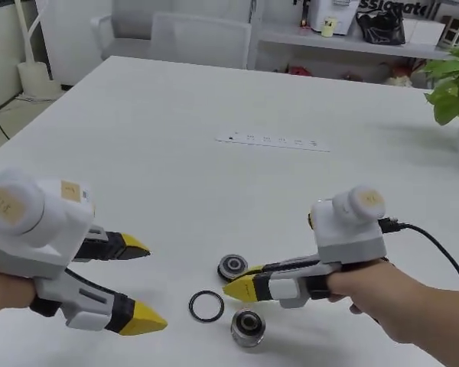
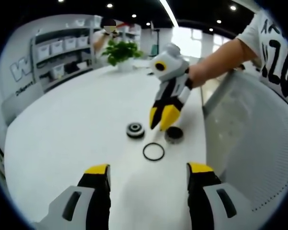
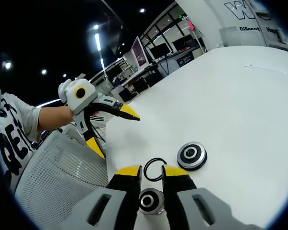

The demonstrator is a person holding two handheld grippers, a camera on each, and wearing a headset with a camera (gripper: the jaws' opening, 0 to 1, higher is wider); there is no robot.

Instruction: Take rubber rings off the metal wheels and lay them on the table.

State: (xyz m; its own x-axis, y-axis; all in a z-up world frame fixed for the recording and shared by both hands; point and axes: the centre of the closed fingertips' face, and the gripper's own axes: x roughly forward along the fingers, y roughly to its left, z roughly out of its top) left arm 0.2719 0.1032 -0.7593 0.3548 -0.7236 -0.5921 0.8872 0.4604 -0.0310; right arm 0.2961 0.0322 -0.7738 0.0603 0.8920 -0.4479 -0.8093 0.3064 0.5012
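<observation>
You are holding the left gripper (image 1: 141, 281) with its yellow-tipped jaws spread wide. They are gripping nothing and touching nothing. In the head view it is sitting at the lower left of the frame, its jaws reaching toward the centre over the white table (image 1: 176, 153). In its own view the two tips are framing the loose rubber ring (image 2: 153, 152) from well back.

You are keeping the right gripper (image 1: 241, 288) almost closed, with only a narrow gap between the jaws and nothing pinched in it. Your hand is bringing it in from the right edge of the head view. It is lying nearly level and pointing left, with a black cable (image 1: 436, 248) trailing behind it. Its tip is hanging between the two wheels, just beside both. In the right gripper view the bare wheel (image 3: 151, 201) is showing through the gap low between the jaws. I cannot tell whether the jaws are touching it.

The loose rubber ring (image 1: 206, 306) is lying flat on the table at lower centre, left of the right gripper's tip and apart from both wheels. The bare wheel (image 1: 248, 327) is lying flat just below that tip, its axis pointing up. The ringed wheel (image 1: 233, 267), its black rubber on the rim, is lying flat just above the tip.

A white power strip (image 1: 274, 141) is lying further up the frame, and a green plant (image 1: 453, 92) is standing at the upper right.
</observation>
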